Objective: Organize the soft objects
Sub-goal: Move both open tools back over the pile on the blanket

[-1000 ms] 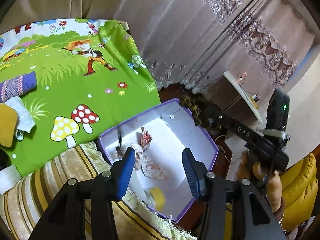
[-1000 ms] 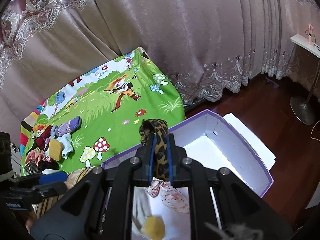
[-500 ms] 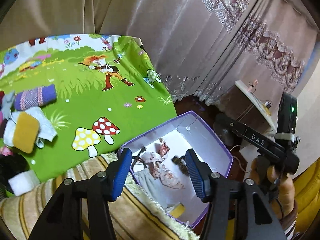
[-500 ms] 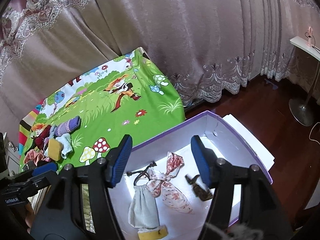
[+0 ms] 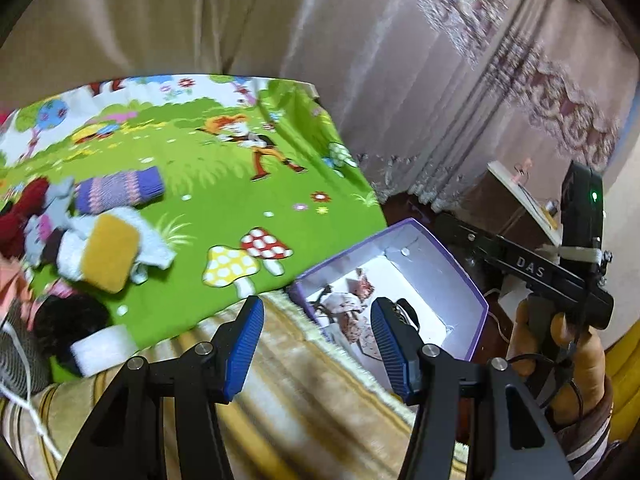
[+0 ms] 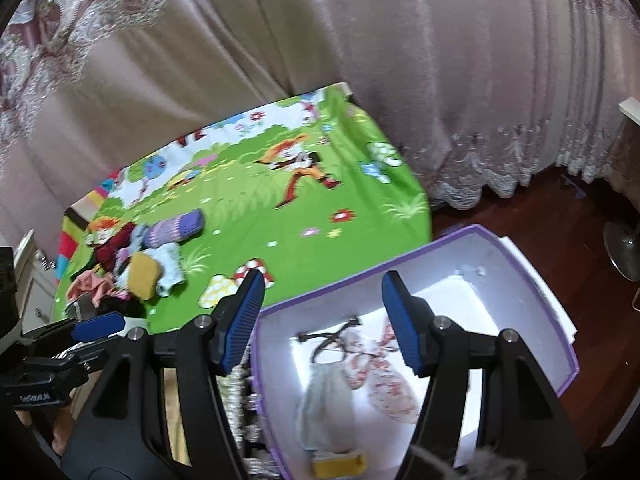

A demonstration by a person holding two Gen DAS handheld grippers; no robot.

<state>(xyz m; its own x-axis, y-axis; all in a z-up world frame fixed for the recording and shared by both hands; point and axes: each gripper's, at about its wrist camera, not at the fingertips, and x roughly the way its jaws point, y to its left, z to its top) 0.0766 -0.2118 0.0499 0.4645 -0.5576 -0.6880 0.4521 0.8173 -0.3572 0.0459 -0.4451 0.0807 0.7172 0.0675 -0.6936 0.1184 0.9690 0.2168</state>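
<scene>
A: The right gripper (image 6: 322,322) hangs over the purple box (image 6: 532,344), its jaws apart with nothing between them. A floral cloth (image 6: 384,376) lies inside.

B: The left gripper (image 5: 316,338) is also spread and empty. The pile of socks (image 5: 92,244) sits on the green mat (image 5: 224,184), well apart from the box.

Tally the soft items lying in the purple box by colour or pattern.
In the purple box:
Floral pink-and-white piece: 1
Pale grey piece with yellow end: 1
Dark patterned piece: 1
Total: 3
The thin dark cord beside the floral piece is not counted.
</scene>
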